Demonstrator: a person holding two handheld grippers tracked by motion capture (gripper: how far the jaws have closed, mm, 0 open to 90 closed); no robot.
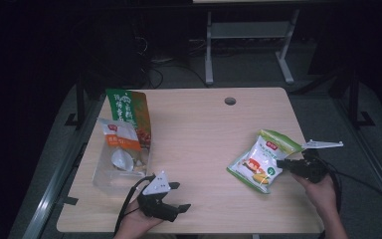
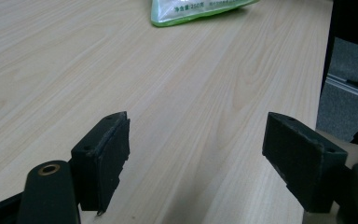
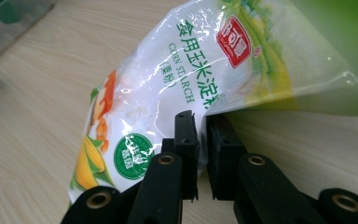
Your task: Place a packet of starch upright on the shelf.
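Note:
A white and green corn starch bag (image 1: 258, 162) lies on the right part of the wooden table (image 1: 199, 124). My right gripper (image 1: 284, 165) is shut on its right edge. The right gripper view has the jaws (image 3: 201, 127) pinching the bag (image 3: 177, 79) at its side seam, with the pack's far end lifted slightly off the wood. My left gripper (image 1: 180, 196) hovers open near the table's front edge, with nothing between its pads (image 2: 105, 158). A corner of the bag (image 2: 191, 9) appears far ahead in the left gripper view.
A clear plastic bin (image 1: 104, 177) stands at the left. A tall green and orange pouch (image 1: 129, 114) and a white and orange packet (image 1: 119, 135) stand in it. A round cable hole (image 1: 230, 101) is near the table's far edge.

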